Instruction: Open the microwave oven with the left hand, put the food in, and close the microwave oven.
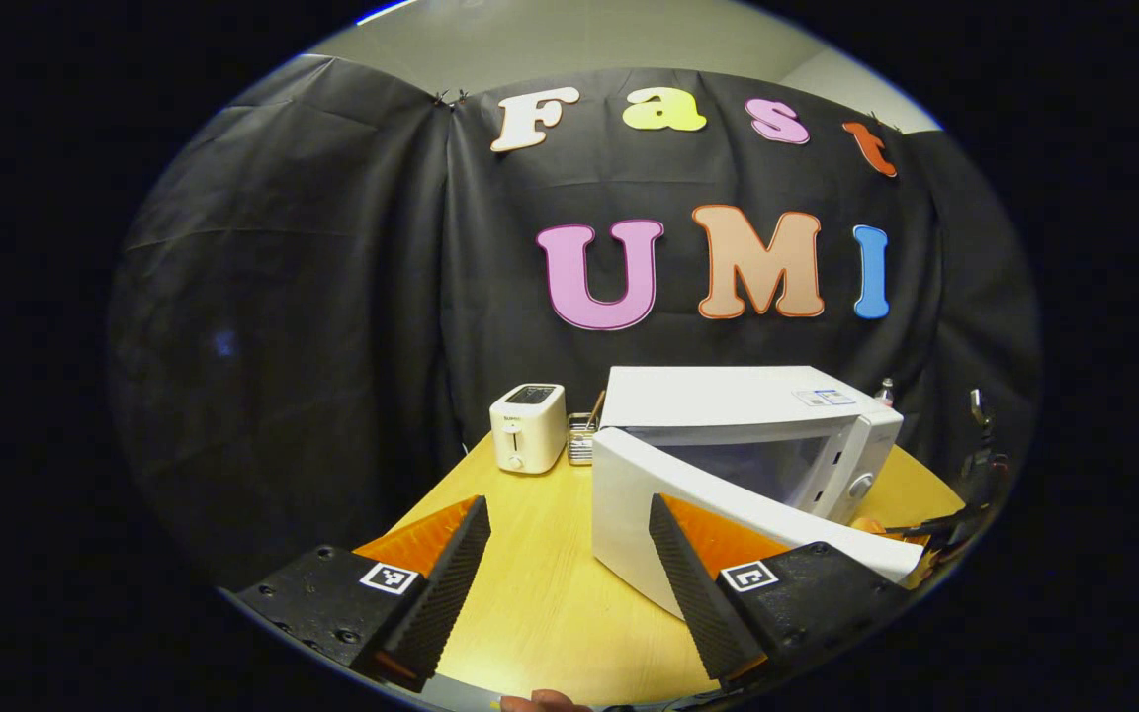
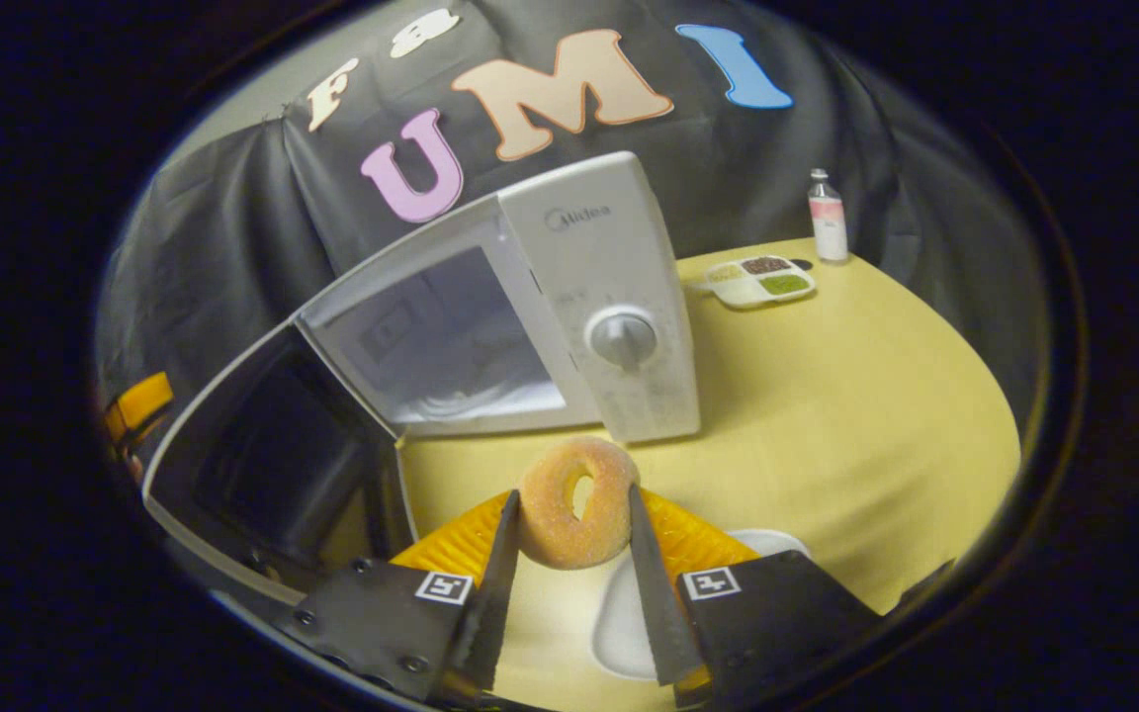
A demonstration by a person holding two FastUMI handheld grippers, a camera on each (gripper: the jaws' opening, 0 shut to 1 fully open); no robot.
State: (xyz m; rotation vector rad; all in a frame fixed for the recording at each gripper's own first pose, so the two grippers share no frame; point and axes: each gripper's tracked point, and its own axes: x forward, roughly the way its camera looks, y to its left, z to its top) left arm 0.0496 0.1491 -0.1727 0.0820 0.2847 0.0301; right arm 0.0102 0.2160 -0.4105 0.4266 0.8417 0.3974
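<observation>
door [image 1: 728, 514] is swung open, cavity [image 2: 431, 346] exposed, so the step in hand looks like the load: donut into the microwave oven [image 1: 757, 435]. right gripper [image 2: 569, 539] pinches the donut [image 2: 577, 504] upright between both fingers, hole facing forward, held above the table [image 2: 856, 396] just in front of the control panel [image 2: 619, 316], with a white plate [image 2: 619, 603] below it. left gripper [image 1: 569, 569] is spread wide, holding nothing, hovering over the table beside the open door's outer face. to do it well, my read: the donut currently lines up with the panel, not the opening, so shift toward the cavity side before going forward, and keep clear of the door edge and the frame post between window and panel. come in low and level, set it on the cavity floor near the middle, then release; a drop from height could let it roll on its edge. grip looks light on a soft thing, so no squeezing harder. keep the left one parked outside the door's swing, ready to push it shut. toaster [image 1: 528, 427] and condiment tray [image 2: 759, 280] are well apart, no concern.
</observation>
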